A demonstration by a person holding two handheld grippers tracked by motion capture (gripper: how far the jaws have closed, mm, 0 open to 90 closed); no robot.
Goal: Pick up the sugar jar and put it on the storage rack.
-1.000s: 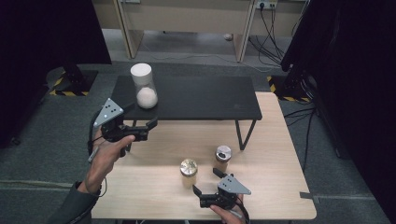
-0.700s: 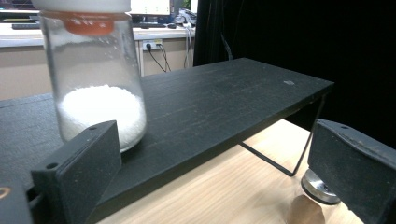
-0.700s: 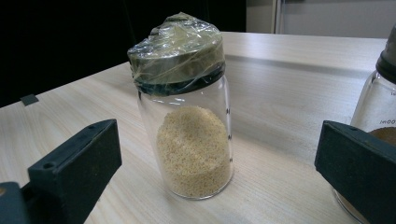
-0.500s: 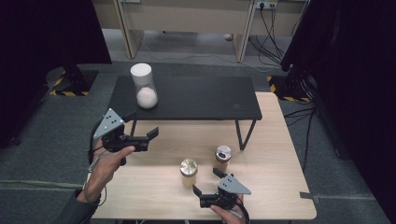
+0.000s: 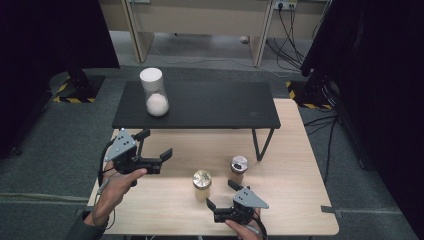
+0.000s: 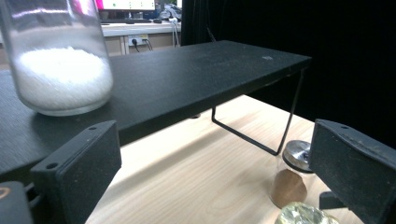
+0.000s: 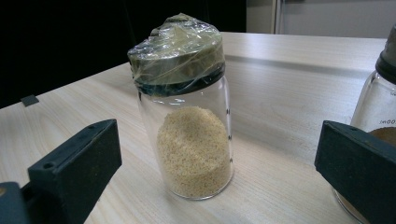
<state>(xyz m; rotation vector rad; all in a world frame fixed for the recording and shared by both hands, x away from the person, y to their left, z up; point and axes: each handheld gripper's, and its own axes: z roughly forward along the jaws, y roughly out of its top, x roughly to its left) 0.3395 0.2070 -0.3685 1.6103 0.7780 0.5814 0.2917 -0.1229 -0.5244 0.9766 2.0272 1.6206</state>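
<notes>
A tall clear jar of white powder (image 5: pixel 154 92) (image 6: pixel 56 56) stands on the left end of a black shelf (image 5: pixel 210 107) (image 6: pixel 196 79). My left gripper (image 5: pixel 156 143) (image 6: pixel 210 172) is open and empty, held just in front of that shelf's left front edge. On the wooden table (image 5: pixel 300 170), a jar of yellow grains with a foil-wrapped lid (image 5: pixel 201 184) (image 7: pixel 187 112) stands upright. A jar of brown powder with a silver lid (image 5: pixel 239 169) (image 6: pixel 292 175) (image 7: pixel 378 107) stands to its right. My right gripper (image 5: pixel 220 194) (image 7: pixel 219 158) is open, close in front of the grain jar, not touching it.
The shelf rests on thin wire legs (image 5: pixel 260 145) on the far half of the table. Black curtains stand left and right. Grey floor surrounds the table, and cables (image 5: pixel 295 30) lie at the back right.
My left gripper has drawn back from the shelf edge toward the person and sunk lower over the table. The right gripper and the jars have stayed put.
</notes>
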